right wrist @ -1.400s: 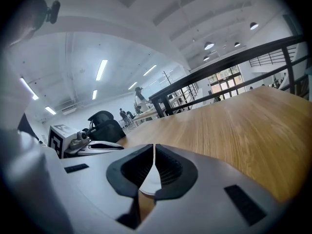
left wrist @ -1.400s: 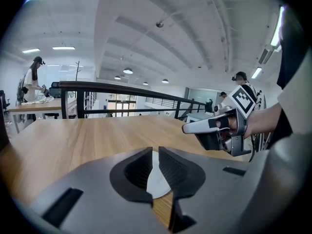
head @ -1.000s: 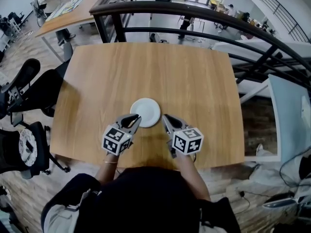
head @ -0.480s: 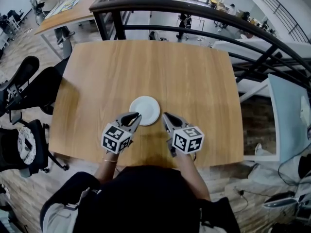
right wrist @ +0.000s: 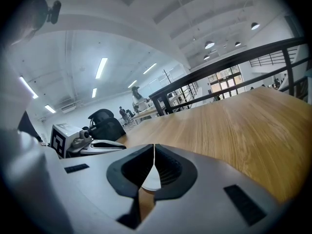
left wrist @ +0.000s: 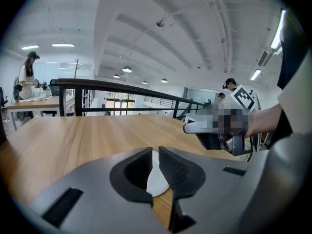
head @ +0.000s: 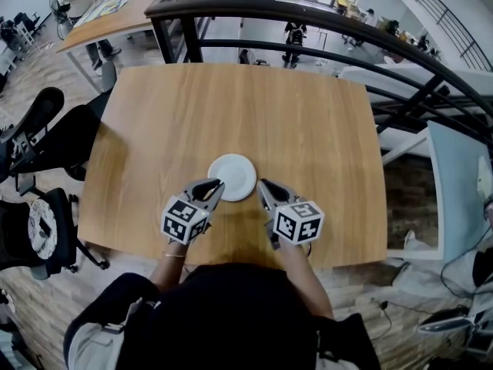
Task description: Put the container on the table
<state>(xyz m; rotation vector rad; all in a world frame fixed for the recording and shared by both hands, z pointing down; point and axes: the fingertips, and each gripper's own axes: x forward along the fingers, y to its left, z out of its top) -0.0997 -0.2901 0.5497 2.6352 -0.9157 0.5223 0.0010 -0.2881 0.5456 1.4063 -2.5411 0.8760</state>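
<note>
A round white container sits on the wooden table, near its front middle. My left gripper is shut, its tips just at the container's left front rim, holding nothing. My right gripper is shut too, its tips close to the container's right front rim. In the left gripper view the white container shows through the gap behind the closed jaws, and the right gripper appears at the right. In the right gripper view the container peeks out behind the jaws, with the left gripper at the left.
A dark metal railing runs along the table's far edge, with a drop to a lower floor beyond. Black office chairs stand at the left. Another desk is at the far left. The person's dark torso fills the near edge.
</note>
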